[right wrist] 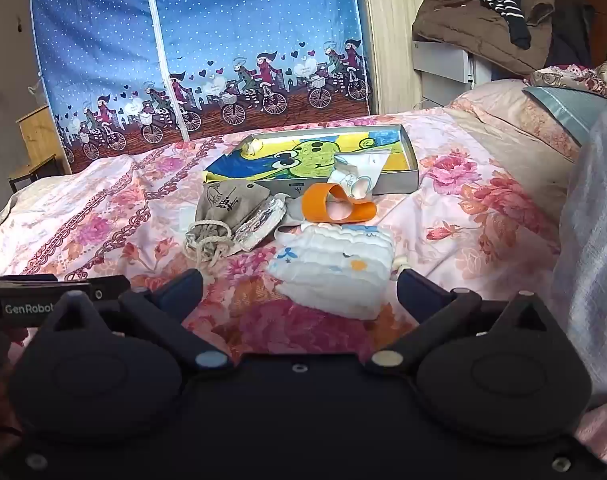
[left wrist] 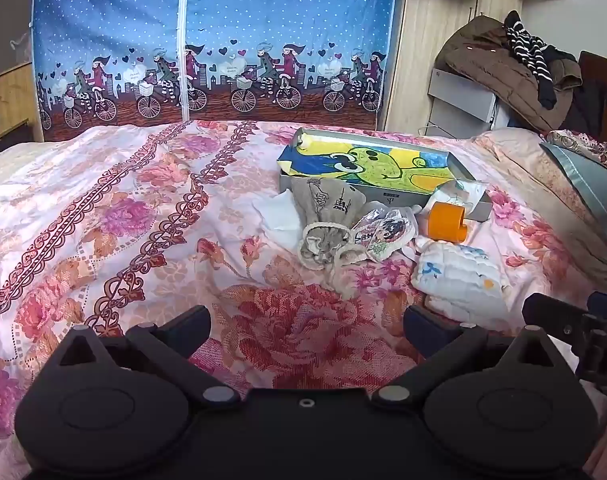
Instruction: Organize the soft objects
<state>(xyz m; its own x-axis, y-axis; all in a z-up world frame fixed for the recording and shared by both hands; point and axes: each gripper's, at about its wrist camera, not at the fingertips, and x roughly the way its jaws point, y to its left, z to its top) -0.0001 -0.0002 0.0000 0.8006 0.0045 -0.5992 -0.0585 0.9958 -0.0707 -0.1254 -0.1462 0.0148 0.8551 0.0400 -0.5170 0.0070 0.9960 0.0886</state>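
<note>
Soft items lie on the floral bedspread [left wrist: 103, 220] in front of a shallow grey box [left wrist: 383, 196] lined with a cartoon picture. A grey drawstring pouch [left wrist: 327, 216] [right wrist: 227, 208], a small printed packet [left wrist: 383, 232], an orange curled band [left wrist: 447, 222] [right wrist: 335, 204] and a folded white quilted cloth [left wrist: 459, 276] [right wrist: 335, 276] sit there. A small white printed cloth [right wrist: 355, 180] hangs over the box's front wall. My left gripper [left wrist: 307, 320] is open and empty, short of the pouch. My right gripper [right wrist: 299, 292] is open, its fingers either side of the white cloth's near end.
A blue fabric wardrobe [left wrist: 211, 40] with a bicycle print stands behind the bed. A heap of coats [left wrist: 511, 68] sits on a white cabinet at the right. Pillows [right wrist: 559, 112] lie at the bed's right end. The right gripper's body [left wrist: 575, 328] shows in the left wrist view.
</note>
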